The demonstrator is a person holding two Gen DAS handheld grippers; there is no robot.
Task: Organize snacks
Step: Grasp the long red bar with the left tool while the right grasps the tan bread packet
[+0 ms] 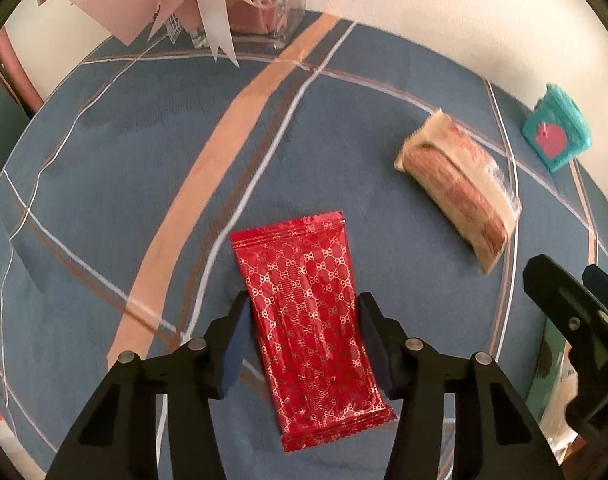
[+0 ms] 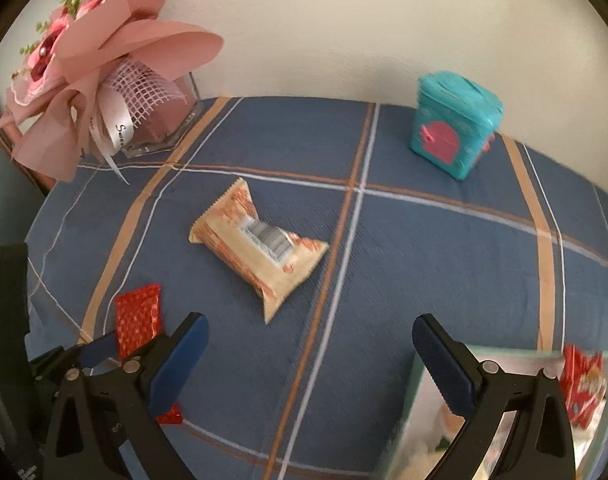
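Observation:
A red snack packet with a gold pattern lies flat on the blue plaid tablecloth. My left gripper is open, its two pads on either side of the packet with small gaps. A beige and orange wrapped snack lies to the right; it also shows in the right wrist view. My right gripper is open and empty above the cloth, near the beige snack. The red packet shows at its left, partly hidden by the left gripper.
A pink bouquet in a glass vase stands at the back left. A teal box with a pink door stands at the back right. A box holding snacks sits at the front right, under the right gripper. A wall runs behind the table.

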